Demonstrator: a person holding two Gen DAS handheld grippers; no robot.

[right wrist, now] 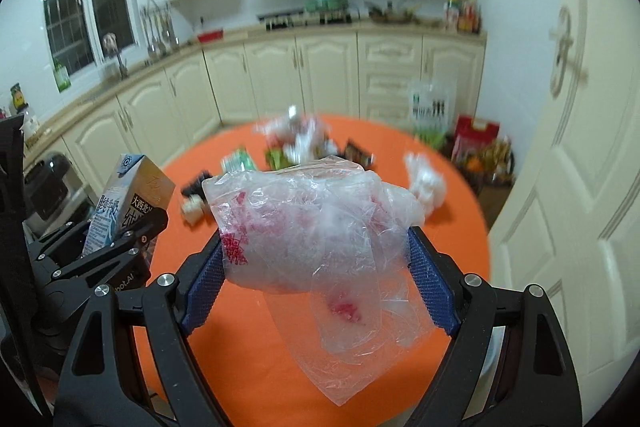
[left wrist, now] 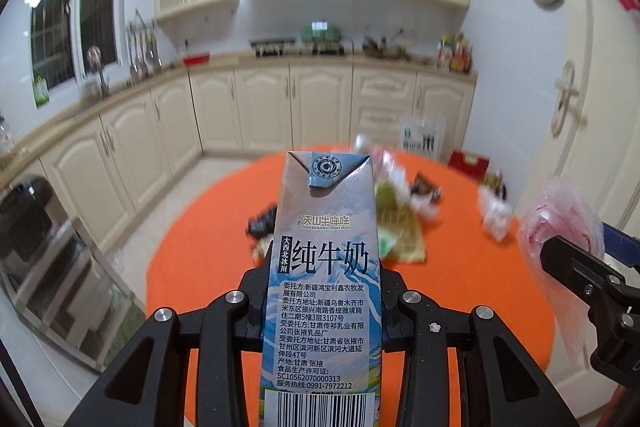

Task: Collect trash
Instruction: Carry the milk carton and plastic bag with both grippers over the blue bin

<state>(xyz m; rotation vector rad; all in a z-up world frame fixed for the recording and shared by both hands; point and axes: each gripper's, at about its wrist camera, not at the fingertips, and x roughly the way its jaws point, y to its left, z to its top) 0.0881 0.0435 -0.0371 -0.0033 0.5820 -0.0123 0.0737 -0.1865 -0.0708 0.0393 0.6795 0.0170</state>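
Note:
My left gripper [left wrist: 324, 287] is shut on a blue milk carton [left wrist: 326, 267] and holds it upright above the round orange table [left wrist: 200, 267]. The carton also shows in the right wrist view [right wrist: 128, 203], at the left. My right gripper [right wrist: 316, 247] is shut on a crumpled clear plastic bag [right wrist: 312, 223] with red print, held above the table. The bag and right gripper show at the right of the left wrist view [left wrist: 560, 227]. More trash lies on the far half of the table: wrappers [left wrist: 400, 227], a black packet [right wrist: 360, 153] and crumpled plastic [right wrist: 426, 183].
Cream kitchen cabinets [left wrist: 260, 107] run along the back and left. A white door [right wrist: 580, 147] stands at the right. Bags and boxes [right wrist: 476, 139] sit on the floor behind the table. A dark appliance [left wrist: 24, 223] is at the left.

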